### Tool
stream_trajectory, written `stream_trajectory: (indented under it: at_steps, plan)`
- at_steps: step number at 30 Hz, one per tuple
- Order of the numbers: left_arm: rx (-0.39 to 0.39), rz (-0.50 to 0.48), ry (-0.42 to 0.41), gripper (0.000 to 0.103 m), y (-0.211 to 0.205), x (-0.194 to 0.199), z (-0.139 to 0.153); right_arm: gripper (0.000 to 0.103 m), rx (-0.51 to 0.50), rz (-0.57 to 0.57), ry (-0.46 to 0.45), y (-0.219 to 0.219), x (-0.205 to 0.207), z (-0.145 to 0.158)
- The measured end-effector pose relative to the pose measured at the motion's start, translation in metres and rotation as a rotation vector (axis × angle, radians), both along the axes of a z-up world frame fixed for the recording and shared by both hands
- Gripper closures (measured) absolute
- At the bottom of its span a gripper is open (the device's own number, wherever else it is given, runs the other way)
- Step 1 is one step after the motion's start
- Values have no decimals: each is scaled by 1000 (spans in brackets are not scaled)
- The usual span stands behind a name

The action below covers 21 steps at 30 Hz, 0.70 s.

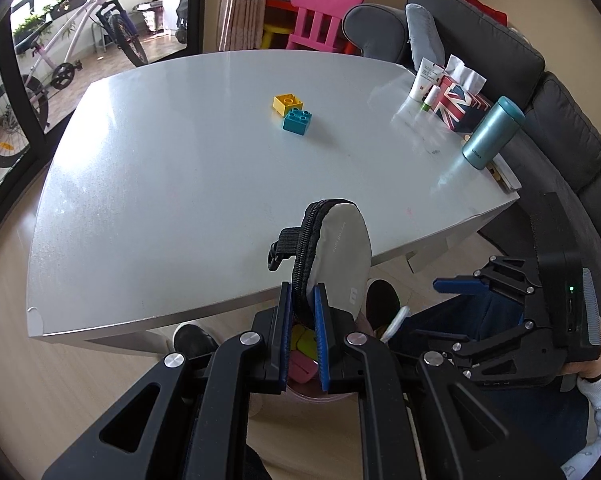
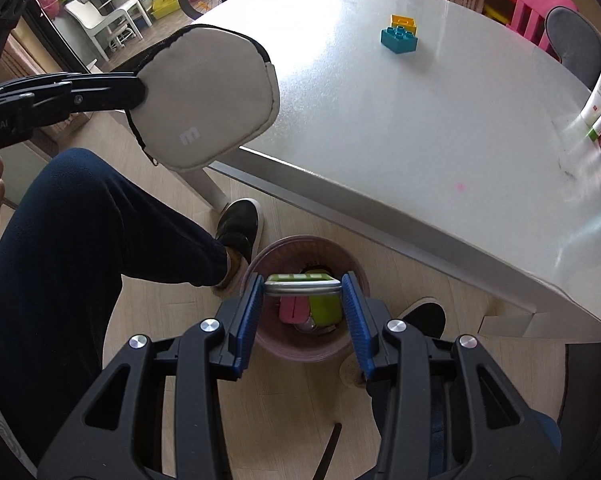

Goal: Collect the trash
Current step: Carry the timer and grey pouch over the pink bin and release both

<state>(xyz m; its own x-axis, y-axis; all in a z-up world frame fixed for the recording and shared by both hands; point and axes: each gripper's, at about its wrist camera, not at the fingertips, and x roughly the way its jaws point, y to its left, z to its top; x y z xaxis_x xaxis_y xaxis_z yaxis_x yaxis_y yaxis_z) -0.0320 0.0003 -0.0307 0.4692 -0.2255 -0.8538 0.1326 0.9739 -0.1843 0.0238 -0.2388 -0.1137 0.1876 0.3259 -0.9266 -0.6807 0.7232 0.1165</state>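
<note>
Hanging edge-up with its long axis rising away from the left gripper (image 1: 303, 320) clenched on its zippered rim, flat grey pouch (image 1: 340, 256) marked "m", above pink bin (image 2: 256, 268), beside white table (image 2: 380, 120), right gripper (image 2: 302, 308) grasping green-and-silver object (image 2: 300, 283) crosswise over the bin.
</note>
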Motion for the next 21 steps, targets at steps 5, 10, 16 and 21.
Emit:
stream_trajectory:
  at_steps: [5,10,16,21]
  plan:
    - [3,-23,17,93,-5,-1,-4,20,-3,-20,-1,-3,5,-1]
    - [8,-58,48,93,-15,-6,-15,13,-6,-60,-15,-12,13,8]
    - [20,-101,97,93,-29,-11,-32,12,-10,-85,-27,-22,16,15]
    - [9,-125,123,92,-36,-12,-40,12,-1,-108,-30,-34,17,20]
